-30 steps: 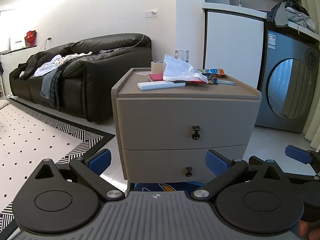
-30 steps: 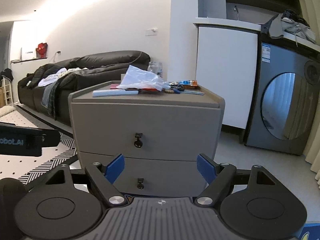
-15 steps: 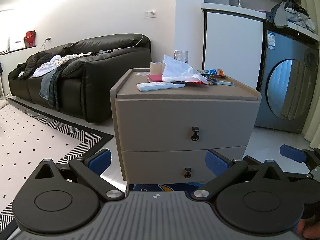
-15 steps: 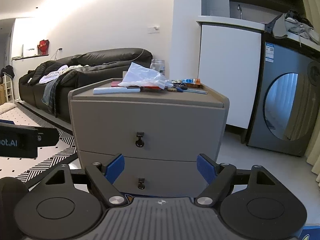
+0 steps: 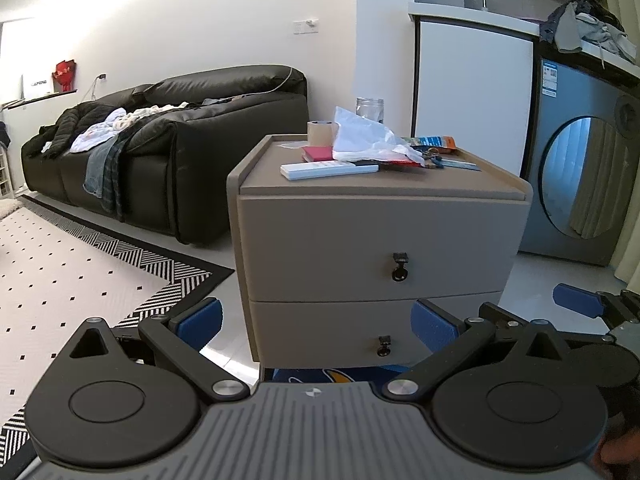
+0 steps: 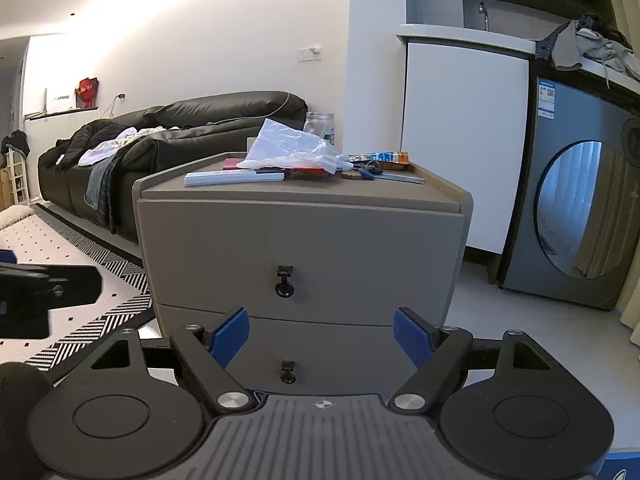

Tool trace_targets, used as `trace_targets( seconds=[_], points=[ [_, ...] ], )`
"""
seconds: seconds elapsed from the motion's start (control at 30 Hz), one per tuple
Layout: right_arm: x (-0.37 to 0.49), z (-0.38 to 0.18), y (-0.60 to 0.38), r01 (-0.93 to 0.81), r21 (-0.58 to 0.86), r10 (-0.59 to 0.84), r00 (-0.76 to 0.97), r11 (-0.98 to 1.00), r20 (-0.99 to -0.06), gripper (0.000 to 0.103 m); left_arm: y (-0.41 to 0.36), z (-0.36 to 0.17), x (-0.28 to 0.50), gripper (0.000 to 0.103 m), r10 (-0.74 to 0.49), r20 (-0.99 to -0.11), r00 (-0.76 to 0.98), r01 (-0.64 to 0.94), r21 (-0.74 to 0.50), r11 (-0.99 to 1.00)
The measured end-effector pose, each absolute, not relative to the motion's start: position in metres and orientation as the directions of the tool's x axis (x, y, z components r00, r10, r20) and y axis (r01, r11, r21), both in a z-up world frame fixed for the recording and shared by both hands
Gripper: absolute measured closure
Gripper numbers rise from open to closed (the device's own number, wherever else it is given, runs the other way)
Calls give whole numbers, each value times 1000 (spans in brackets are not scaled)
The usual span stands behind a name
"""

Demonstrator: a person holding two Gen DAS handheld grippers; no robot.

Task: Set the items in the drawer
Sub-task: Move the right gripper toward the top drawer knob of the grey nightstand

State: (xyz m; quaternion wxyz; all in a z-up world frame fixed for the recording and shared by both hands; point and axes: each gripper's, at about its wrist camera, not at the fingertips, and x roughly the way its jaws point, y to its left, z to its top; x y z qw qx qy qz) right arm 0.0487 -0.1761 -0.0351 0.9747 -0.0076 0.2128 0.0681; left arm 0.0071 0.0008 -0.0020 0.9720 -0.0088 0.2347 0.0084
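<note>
White walls, pale tiled floor, black leather sofa strewn with clothes, black-and-white patterned rug, grey washing machine, white cabinet.

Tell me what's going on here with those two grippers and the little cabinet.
A person holds two grippers in front of a grey nightstand. The left gripper and right gripper are both open and empty. Both drawers are closed, and the clutter on top, including a remote, a plastic bag and a tape roll, is untouched. Nothing is in a drawer yet.
</note>
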Motion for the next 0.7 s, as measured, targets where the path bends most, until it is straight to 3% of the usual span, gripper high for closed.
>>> trace_targets(
  seconds=[0.7],
  points=[
    [80,-50,-162,-138,23,134,888,990,-439,20,17,-9,11,0,42,-468,883,-61,-26,998]
  ],
)
